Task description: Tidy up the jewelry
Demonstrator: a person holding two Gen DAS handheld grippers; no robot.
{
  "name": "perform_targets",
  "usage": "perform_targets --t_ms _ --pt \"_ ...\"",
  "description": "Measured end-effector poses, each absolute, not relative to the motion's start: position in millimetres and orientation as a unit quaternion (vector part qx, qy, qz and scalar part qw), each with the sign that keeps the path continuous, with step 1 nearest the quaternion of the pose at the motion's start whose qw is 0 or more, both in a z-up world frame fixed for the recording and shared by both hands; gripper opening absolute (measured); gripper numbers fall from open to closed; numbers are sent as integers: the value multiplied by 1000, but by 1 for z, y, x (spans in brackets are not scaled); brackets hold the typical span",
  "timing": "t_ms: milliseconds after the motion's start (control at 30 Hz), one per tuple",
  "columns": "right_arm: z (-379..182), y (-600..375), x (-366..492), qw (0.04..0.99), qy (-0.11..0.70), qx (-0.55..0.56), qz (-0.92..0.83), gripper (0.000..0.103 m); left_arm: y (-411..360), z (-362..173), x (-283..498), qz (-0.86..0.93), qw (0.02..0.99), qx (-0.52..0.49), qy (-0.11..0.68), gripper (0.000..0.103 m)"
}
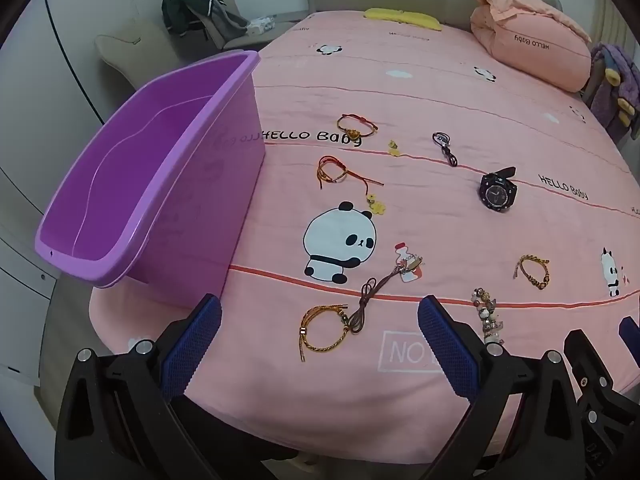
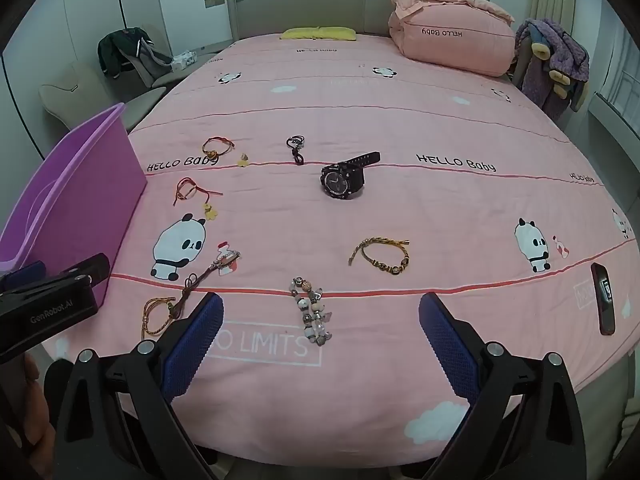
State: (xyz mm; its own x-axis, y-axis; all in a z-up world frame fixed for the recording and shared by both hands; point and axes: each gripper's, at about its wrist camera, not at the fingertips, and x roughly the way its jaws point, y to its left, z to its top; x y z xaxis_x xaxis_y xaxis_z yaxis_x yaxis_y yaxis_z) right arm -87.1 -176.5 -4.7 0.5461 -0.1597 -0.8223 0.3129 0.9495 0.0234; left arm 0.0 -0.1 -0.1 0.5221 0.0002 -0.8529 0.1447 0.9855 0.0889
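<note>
Starting layout, seen from both of my tools. My left tool [image 1: 320, 320] and right tool [image 2: 320, 320] are both spread wide and pinch nothing; each tilts down over the near edge of the bed [image 2: 400, 120], which I judge a ready stance with no piece yet picked.

The jewelry lies scattered singly on the pink cover, well apart, which I take as laid out so that each piece can be pinched alone. Just ahead of my left tool, between its fingers, lie a gold cord bracelet [image 1: 320, 332] and a brown cord with a charm [image 1: 384, 284], touching each other. Just ahead of my right tool, between its fingers, lies a bead bracelet [image 2: 314, 312]; beyond it, a braided bracelet [image 2: 380, 256]. Farther ahead sit a black watch [image 2: 344, 180], propped on its strap, a dark key ring [image 2: 296, 148], two red-cord bracelets [image 2: 218, 148] [image 2: 192, 192] and a small yellow charm [image 2: 243, 160]. A dark phone [image 2: 604, 300] lies to the right of my right tool.

The purple bin [image 1: 152, 184] stands upright on the bed to the left of my left tool, mouth open; its visible inside is bare. I judge it the collecting place, so the sorting has not begun.
</note>
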Motion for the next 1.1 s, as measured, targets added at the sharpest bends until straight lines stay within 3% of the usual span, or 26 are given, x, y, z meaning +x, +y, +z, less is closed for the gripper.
perform_targets --t_ms 1100 --pt "-2 -177 -88 876 455 83 -137 94 0 -1 -3 -40 868 80 488 97"
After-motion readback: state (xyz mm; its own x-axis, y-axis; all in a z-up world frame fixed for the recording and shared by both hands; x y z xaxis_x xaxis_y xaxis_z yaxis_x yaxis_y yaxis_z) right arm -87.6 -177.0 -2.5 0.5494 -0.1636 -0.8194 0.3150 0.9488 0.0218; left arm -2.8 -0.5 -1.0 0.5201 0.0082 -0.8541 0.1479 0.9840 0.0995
